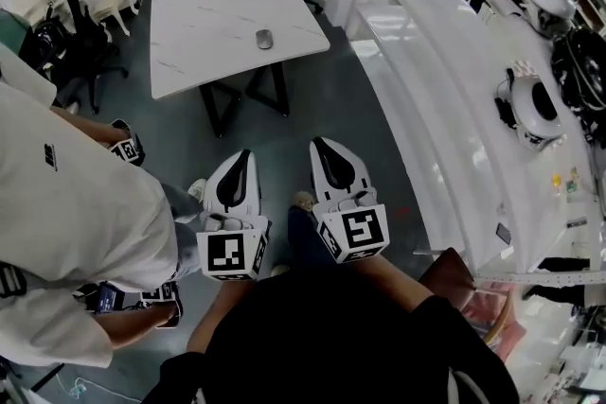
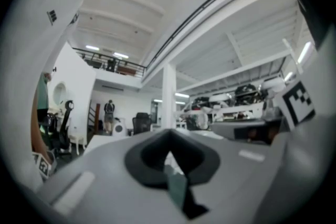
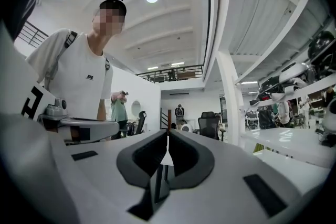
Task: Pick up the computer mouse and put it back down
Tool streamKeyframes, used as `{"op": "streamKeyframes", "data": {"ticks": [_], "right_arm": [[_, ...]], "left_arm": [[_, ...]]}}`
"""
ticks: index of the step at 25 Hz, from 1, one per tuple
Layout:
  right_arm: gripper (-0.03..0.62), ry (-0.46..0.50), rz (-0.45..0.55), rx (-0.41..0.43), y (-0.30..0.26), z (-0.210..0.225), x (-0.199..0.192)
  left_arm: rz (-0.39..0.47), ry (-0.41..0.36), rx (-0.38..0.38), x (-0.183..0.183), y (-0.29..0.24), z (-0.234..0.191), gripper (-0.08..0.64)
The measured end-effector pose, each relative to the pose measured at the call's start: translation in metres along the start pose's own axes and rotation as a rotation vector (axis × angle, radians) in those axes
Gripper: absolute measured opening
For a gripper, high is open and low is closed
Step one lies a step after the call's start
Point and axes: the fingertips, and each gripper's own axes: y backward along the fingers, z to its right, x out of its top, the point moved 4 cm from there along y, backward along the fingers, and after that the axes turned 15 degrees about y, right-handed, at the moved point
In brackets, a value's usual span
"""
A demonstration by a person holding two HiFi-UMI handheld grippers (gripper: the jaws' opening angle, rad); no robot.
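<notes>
The mouse [image 1: 264, 39] lies flat on the far table [image 1: 208, 24], towards that top's right side and a little in from its near edge, with nothing else on the top that I can see. It is well apart from my fingers: a stretch of dark floor [image 1: 284, 123] and the table's black legs lie between it and me, so no pick-up has begun. My left gripper [image 1: 243, 156] and right gripper [image 1: 320, 147] sit side by side low in the head view, close together and close to my body, both aimed level and away from me, roughly at the table; the mouse is far ahead of them, nearer the line of the left one than of the right. I judge I carry them like this, tucked in and pointing forward, simply for the walk over. Both are clenched on nothing: in the left gripper view the jaws meet at their tips [image 2: 169, 138] with only the dark hollow behind them, and in the right gripper view the tips [image 3: 168, 138] close to a thin seam, nothing caught in either. Neither gripper view lets me make out the mouse itself. A person in a white shirt [image 1: 57, 203] stands just to my left, and a long white counter [image 1: 445, 109] runs along my right, so the way to the table is the lane between them.
</notes>
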Motion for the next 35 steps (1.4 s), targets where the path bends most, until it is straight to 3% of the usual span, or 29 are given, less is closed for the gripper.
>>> {"op": "streamKeyframes", "data": {"ticks": [15,18,29,35], "right_arm": [[0.025,-0.006,-0.013,0.119,-0.174,0.078,-0.047],[0.066,-0.002,-0.025,0.144,-0.199,0.092,-0.057],[0.13,0.009,-0.046,0.246,-0.271,0.123,-0.083],[0.15,0.013,-0.054,0.268,-0.295,0.133,-0.096]], "left_arm": [[0.001,-0.006,0.053,0.0,-0.173,-0.061,0.008],[-0.013,-0.006,0.085,0.001,-0.199,-0.07,0.008],[-0.013,0.013,0.188,-0.001,-0.267,-0.098,0.008],[-0.012,0.008,0.186,-0.003,-0.288,-0.106,0.008]]}}
